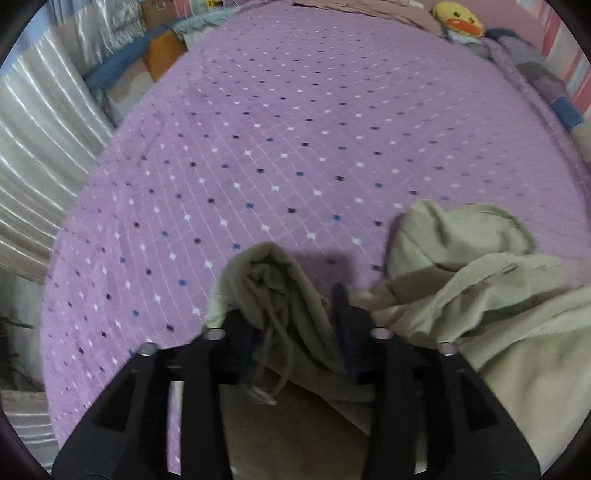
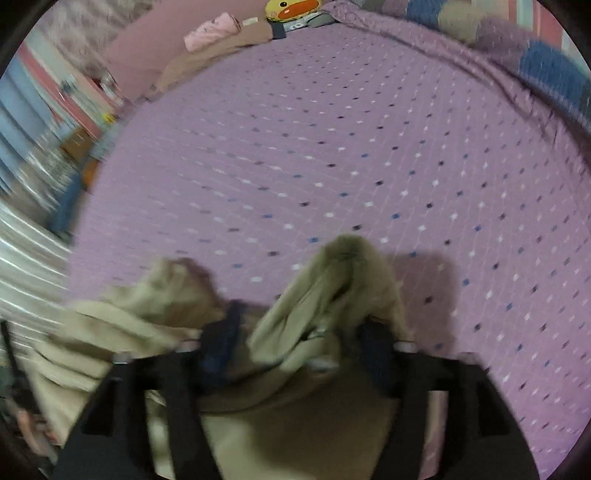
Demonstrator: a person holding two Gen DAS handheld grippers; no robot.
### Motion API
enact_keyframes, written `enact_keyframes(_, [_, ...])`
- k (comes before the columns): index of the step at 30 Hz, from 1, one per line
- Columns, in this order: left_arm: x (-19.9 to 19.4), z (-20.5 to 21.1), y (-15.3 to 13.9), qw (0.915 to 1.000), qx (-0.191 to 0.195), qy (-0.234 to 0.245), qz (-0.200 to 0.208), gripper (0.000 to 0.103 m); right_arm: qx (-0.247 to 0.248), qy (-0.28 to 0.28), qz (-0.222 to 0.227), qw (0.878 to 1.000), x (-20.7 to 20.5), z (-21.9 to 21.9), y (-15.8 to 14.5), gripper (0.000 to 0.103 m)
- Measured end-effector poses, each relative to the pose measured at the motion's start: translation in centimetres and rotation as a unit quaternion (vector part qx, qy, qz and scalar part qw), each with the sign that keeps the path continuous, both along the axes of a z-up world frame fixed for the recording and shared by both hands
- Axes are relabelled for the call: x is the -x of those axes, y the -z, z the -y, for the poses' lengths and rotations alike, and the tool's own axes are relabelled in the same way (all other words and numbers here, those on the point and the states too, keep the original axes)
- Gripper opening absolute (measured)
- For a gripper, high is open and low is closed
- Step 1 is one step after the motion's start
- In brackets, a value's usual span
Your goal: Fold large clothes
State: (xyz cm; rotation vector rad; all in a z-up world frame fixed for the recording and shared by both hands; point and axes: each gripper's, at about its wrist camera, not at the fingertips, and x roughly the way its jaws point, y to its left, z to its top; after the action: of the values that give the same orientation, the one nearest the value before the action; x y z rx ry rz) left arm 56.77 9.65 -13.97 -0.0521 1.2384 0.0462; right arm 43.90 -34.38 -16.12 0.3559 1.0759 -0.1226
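A pale khaki garment (image 1: 498,332) lies crumpled at the near edge of a purple dotted bed cover (image 1: 277,147). In the left wrist view my left gripper (image 1: 291,306) points down at a bunched end with a drawstring (image 1: 275,354). Its jaws stand apart and the fabric sits loose between them. In the right wrist view my right gripper (image 2: 301,317) hangs over another bunched end of the garment (image 2: 340,280). Its jaws stand wide with the cloth slack between the dark fingers (image 2: 221,339). More of the garment (image 2: 110,325) is heaped to the left on the bed cover (image 2: 332,147).
A yellow duck plush (image 1: 460,18) (image 2: 291,9) sits at the bed's far end beside a pink folded cloth (image 2: 208,31). A blue and grey patchwork blanket (image 2: 546,66) lines the right edge. A shiny curtain (image 1: 37,129) and boxes (image 1: 162,51) stand on the left.
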Motion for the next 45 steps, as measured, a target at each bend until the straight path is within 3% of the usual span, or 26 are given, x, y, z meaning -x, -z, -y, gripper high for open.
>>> enact_keyframes(1, [0.2,-0.4,-0.8,0.9997,0.023,0.001,-0.006,0.070,-0.027,0.006,0.012,1.000,0.8,0.6,-1.1,0.082])
enact_keyframes(2, [0.3,-0.9,-1.7,0.9990,0.044,0.000,-0.010,0.080,-0.040,0.011,0.018,0.999,1.2,0.9,-1.7,0.085])
enact_keyframes(4, [0.6,-1.6,-3.3,0.9962,0.085,0.002,-0.018,0.089,-0.085,0.015,0.033,0.996,2.4,1.4,-3.4,0.087])
enact_keyframes(7, [3.3,-2.6,-5.5,0.9952,0.098,-0.001,-0.002,0.094,-0.094,0.002,0.056,0.994,4.5,0.7,-5.4,0.087])
enact_keyframes(9, [5.1,-2.4,-6.6,0.9954,0.092,0.011,0.020,0.096,-0.064,-0.025,0.081,0.994,6.8,-1.0,-6.9,0.087])
enact_keyframes(11, [8.6,-2.5,-8.3,0.9950,0.070,0.012,0.071,0.096,-0.032,-0.043,0.110,0.992,9.3,-2.7,-7.7,0.087])
enact_keyframes(13, [11.0,-1.0,-9.0,0.9913,0.072,0.020,0.109,0.096,-0.008,-0.054,0.114,0.992,10.8,-4.1,-7.4,0.087])
enact_keyframes(16, [13.5,2.0,-8.8,0.9884,0.074,0.052,0.122,0.096,0.029,-0.077,0.110,0.991,11.7,-6.9,-5.8,0.086])
enact_keyframes(18, [14.5,5.2,-7.8,0.9882,0.053,0.077,0.121,0.096,0.055,-0.087,0.101,0.990,11.4,-8.6,-4.7,0.085])
enact_keyframes(19, [14.3,6.7,-6.9,0.9887,0.049,0.087,0.112,0.096,0.057,-0.091,0.094,0.990,11.3,-9.2,-4.2,0.083])
enact_keyframes(21, [13.2,8.7,-5.3,0.9905,0.043,0.094,0.091,0.095,0.052,-0.103,0.075,0.991,10.5,-10.5,-2.9,0.059])
enact_keyframes(23, [11.4,10.6,-3.0,0.9921,0.040,0.096,0.070,0.095,0.073,-0.103,0.066,0.990,9.2,-11.6,-1.7,0.053])
enact_keyframes(25, [9.1,11.5,-1.3,0.9952,0.021,0.080,0.052,0.093,0.094,-0.101,0.059,0.989,8.0,-12.1,-0.7,0.038])
enact_keyframes(30, [4.4,12.1,1.5,0.9970,-0.025,0.054,0.049,0.093,0.115,-0.107,0.028,0.987,3.6,-12.2,2.6,0.032])
enact_keyframes(35, [2.6,11.9,3.4,0.9960,-0.050,0.047,0.058,0.094,0.143,-0.115,0.022,0.983,0.5,-12.6,4.8,0.030])
enact_keyframes(45, [-0.8,11.9,6.2,0.9952,-0.045,0.022,0.085,0.100,0.152,-0.104,0.054,0.981,-2.4,-12.9,7.7,0.031])
